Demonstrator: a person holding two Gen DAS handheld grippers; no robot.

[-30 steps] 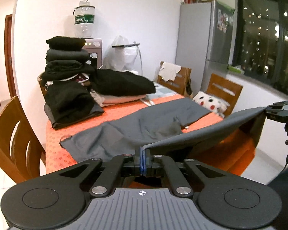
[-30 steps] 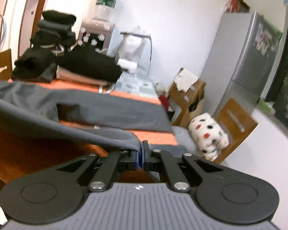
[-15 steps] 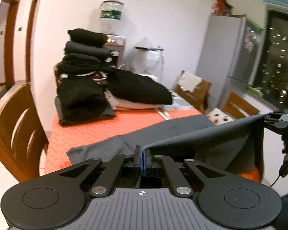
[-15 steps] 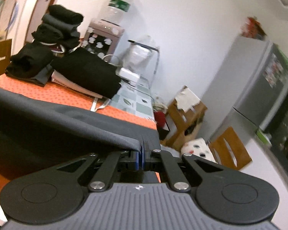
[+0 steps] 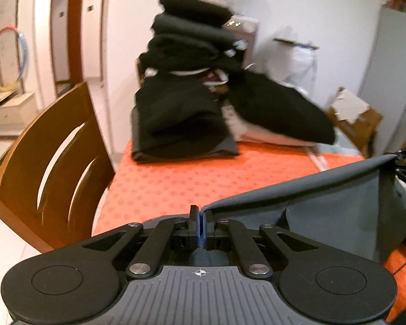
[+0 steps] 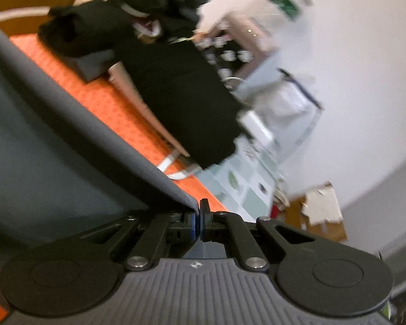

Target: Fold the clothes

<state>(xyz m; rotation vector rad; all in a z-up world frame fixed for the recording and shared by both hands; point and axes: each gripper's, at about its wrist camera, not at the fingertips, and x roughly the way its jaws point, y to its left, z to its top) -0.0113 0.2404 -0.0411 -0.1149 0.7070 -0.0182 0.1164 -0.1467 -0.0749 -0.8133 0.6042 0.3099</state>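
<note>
While both claws grip it, the grey garment [image 5: 338,211] hangs stretched.
Left claw [image 5: 201,216] and right claw [image 6: 199,211] pinch its top edge above the orange tabletop [image 5: 189,178].

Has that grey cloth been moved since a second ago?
Yes. The grey cloth lay spread along the orange table; now it hangs lifted between both grippers, left and right, nearer the stack of black clothes.
</note>
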